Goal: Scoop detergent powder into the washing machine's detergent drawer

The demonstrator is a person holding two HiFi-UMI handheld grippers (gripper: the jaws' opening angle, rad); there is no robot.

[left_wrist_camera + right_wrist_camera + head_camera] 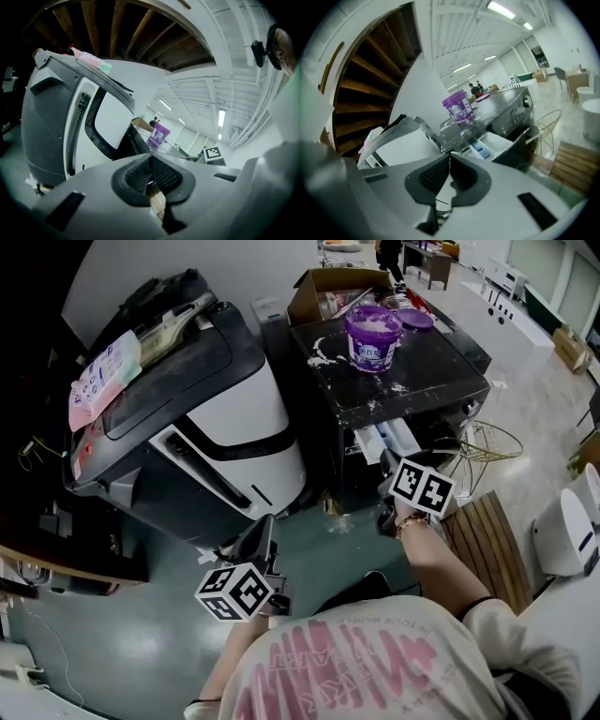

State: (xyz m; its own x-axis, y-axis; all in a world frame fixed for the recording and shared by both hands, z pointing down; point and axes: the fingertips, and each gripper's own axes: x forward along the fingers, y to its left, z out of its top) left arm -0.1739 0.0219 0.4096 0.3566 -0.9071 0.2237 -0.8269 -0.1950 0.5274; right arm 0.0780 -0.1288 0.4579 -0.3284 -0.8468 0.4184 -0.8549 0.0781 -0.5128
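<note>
At far left, on grey-green concrete floor (141,634): large grey-and-white washing machine (234,418), tipped back at a slant, pink-and-white soft packet (103,371) lying on its upper face. Just below and right of it: left gripper (267,532), jaws pressed together, nothing between the pads. Aimed along the tipped machine's flank, well apart from anything the task needs.

Centre: second washing machine (450,418), black, upright, flat top (441,381) dusted with spilled white powder. Near middle of that top, toward back edge: round purple plastic detergent tub (373,337), open, violet lid (417,320) just beside it at right. Open brown cardboard box (328,287) behind back-left corner. Below front edge of top: white detergent drawer (384,439), pulled out, long axis running straight out from the machine's front toward the person.

Right of centre: right gripper (386,470), clenched shut, empty as far as seen, tips just beside the drawer's outer end. Tub up and beyond from here, past the top's front edge. No scoop spotted in any view. Judged: right hand much the nearer to both tub and drawer; next reach likely up over the front edge to the tub.

Far right: wooden slatted pallet (487,531), gold wire basket (492,442), pale open hall beyond.
</note>
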